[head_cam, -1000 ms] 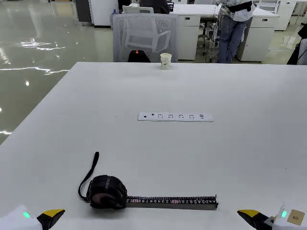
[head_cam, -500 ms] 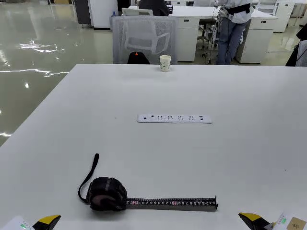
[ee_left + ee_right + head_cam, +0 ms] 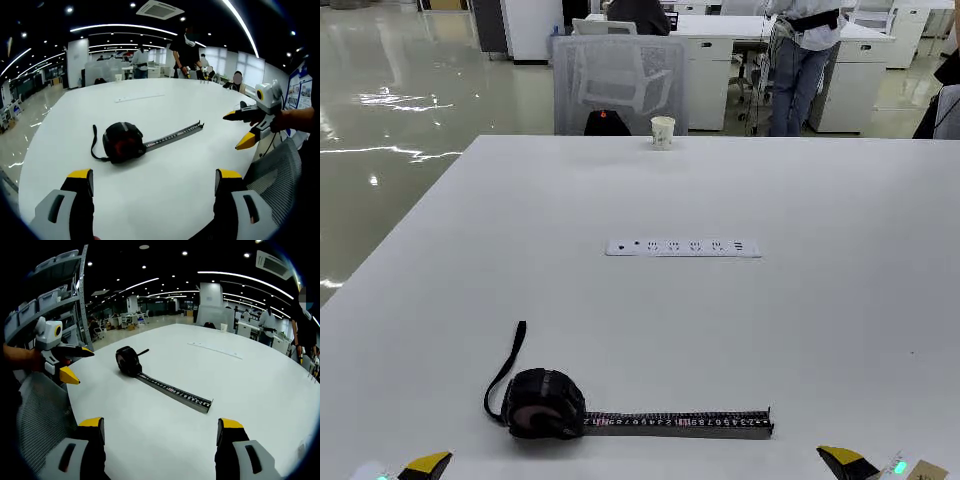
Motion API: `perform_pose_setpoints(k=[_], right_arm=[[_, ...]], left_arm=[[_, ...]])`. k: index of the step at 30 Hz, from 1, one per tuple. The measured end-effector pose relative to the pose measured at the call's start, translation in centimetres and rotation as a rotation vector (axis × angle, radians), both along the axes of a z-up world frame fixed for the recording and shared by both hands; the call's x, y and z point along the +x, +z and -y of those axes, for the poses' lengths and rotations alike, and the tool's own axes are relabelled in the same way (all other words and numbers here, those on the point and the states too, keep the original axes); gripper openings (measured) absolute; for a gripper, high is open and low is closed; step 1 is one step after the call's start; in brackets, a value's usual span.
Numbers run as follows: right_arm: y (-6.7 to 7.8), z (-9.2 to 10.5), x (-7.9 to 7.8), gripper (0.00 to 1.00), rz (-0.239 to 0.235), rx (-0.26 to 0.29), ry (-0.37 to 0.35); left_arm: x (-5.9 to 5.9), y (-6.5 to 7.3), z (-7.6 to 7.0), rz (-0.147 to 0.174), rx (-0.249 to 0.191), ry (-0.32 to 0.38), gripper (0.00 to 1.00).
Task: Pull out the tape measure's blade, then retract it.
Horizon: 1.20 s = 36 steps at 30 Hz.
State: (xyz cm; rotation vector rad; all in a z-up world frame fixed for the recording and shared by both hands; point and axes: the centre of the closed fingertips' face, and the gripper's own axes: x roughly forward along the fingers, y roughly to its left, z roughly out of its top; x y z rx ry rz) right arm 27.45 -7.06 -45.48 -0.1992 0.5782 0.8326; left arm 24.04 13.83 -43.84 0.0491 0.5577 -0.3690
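both our grippers have drawn back slightly toward us; left gripper [image 3: 154,176] and right gripper [image 3: 167,424] gape empty, the tape measure [image 3: 543,402] lying on the table [image 3: 770,320] ahead, blade [image 3: 678,423] out.

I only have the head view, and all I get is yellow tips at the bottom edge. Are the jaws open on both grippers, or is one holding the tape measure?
Observer: The left gripper is open. Its own view shows the jaws wide apart with nothing between them, short of the tape measure.
Operator: And the right one?
Observer: The right gripper is open too. Its view shows the jaws apart and empty, with the hooked end of the pulled-out blade lying on the table just ahead of them.
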Motion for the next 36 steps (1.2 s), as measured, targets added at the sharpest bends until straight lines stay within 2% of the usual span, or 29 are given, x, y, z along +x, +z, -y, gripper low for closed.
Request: perform_pose_setpoints(k=[10,20,36], right_arm=[[0.34,-0.08,-0.19,0.95,-0.003,0.014,-0.033],[0.46,-0.54,-0.36,0.99,-0.007,0.030,-0.042],[0.58,-0.53,-0.55,0.99,-0.015,0.043,-0.046]], left_arm=[[-0.20,0.12,0.14,-0.002,-0.011,0.030,0.99],[-0.28,0.22,0.34,0.002,-0.020,0.052,0.99],[-0.01,0.44,0.35,0.004,-0.031,0.072,0.99]])
